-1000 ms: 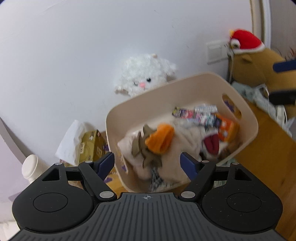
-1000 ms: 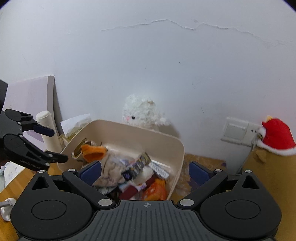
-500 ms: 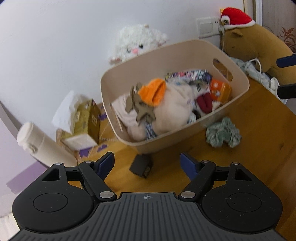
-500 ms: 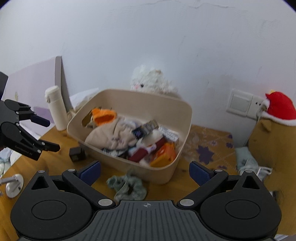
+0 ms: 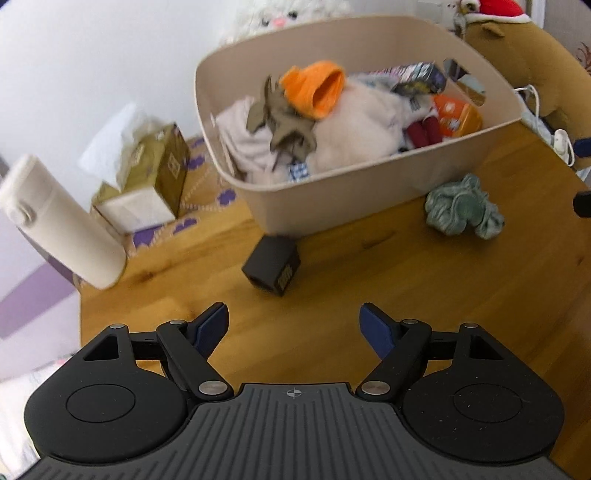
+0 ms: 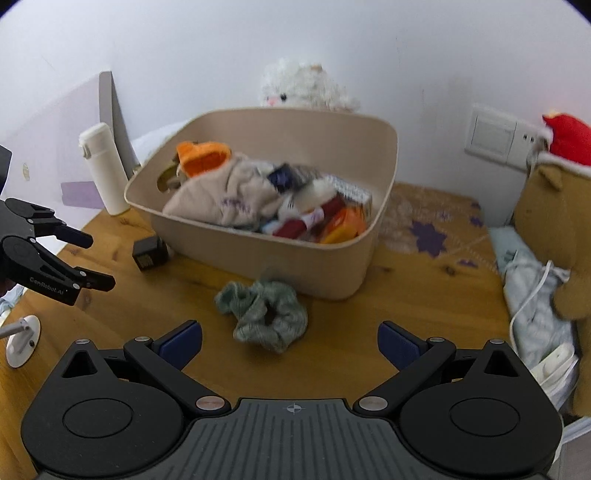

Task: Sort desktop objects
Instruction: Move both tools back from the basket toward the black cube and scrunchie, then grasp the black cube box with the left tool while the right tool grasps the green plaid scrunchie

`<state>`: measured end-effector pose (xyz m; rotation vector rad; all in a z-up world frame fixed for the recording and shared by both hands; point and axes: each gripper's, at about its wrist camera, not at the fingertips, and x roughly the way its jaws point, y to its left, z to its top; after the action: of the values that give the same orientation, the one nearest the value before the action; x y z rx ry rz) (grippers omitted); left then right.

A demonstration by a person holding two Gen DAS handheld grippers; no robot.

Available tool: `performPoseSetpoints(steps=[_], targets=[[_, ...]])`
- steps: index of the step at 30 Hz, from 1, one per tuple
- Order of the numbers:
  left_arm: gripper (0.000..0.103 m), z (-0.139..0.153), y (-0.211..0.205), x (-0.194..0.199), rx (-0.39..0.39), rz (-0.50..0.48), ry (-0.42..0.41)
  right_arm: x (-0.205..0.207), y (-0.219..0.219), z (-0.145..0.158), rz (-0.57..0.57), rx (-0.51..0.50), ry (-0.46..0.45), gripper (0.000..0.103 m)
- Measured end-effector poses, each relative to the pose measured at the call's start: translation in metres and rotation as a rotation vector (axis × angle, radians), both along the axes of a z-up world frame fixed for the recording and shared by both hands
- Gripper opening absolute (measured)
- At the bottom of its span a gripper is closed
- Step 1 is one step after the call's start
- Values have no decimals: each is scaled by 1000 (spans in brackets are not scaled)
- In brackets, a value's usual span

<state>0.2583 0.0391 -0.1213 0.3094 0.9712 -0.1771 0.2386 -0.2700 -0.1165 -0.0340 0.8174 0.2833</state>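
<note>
White wall backs a wooden desk (image 5: 424, 295) crowded with soft toys and household clutter.

Seen from the left wrist, the left gripper (image 5: 293, 326) hangs above bare wood with its blue-padded jaws spread wide and nothing between them. Just ahead of it a small black cube (image 5: 272, 265) sits on the desk, close against the front wall of a beige bin (image 5: 332, 201). The bin holds a heap of things: an orange plush piece (image 5: 314, 90), pale cloth, a printed packet and an orange pouch. To the right of the cube, near the bin's front corner, a green scrunchie (image 5: 463, 210) lies crumpled on the wood. Left of the bin stand a gold tissue box (image 5: 155, 177) and a white bottle (image 5: 62, 221). A white fluffy toy (image 5: 280, 14) peeks over the bin's far rim, and a brown plush (image 5: 528, 62) sits at the right edge.

Seen from the right wrist, the right gripper (image 6: 290, 341) is likewise released, jaws wide apart and empty. The green scrunchie (image 6: 264, 314) lies directly ahead of it, between the fingertips' line and the beige bin (image 6: 280, 262). The black cube (image 6: 148, 253) rests at the bin's left front corner. At the far left the left gripper (image 6: 98, 262) is visible, its fingers parted, hovering over the desk. A wall socket (image 6: 496, 136) is mounted at the right, beside a red plush cap (image 6: 569, 138).
</note>
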Motion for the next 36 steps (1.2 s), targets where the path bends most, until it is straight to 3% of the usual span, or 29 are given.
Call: performPoseSetpoints(steps=[16,30,33,36], targets=[[81,-52,4,38,-33,61,53,33,29,-51,35,-44,64,103],[87,-59,15,79,-155,123,22,60,45,-76,35,-66,70,95],[82,-60,12,77,-163,104,2,64,51,-77,58,-91,50,91],[70,-57,10,77,-170,88,-9,67,56,-75,69,-94,36,78]])
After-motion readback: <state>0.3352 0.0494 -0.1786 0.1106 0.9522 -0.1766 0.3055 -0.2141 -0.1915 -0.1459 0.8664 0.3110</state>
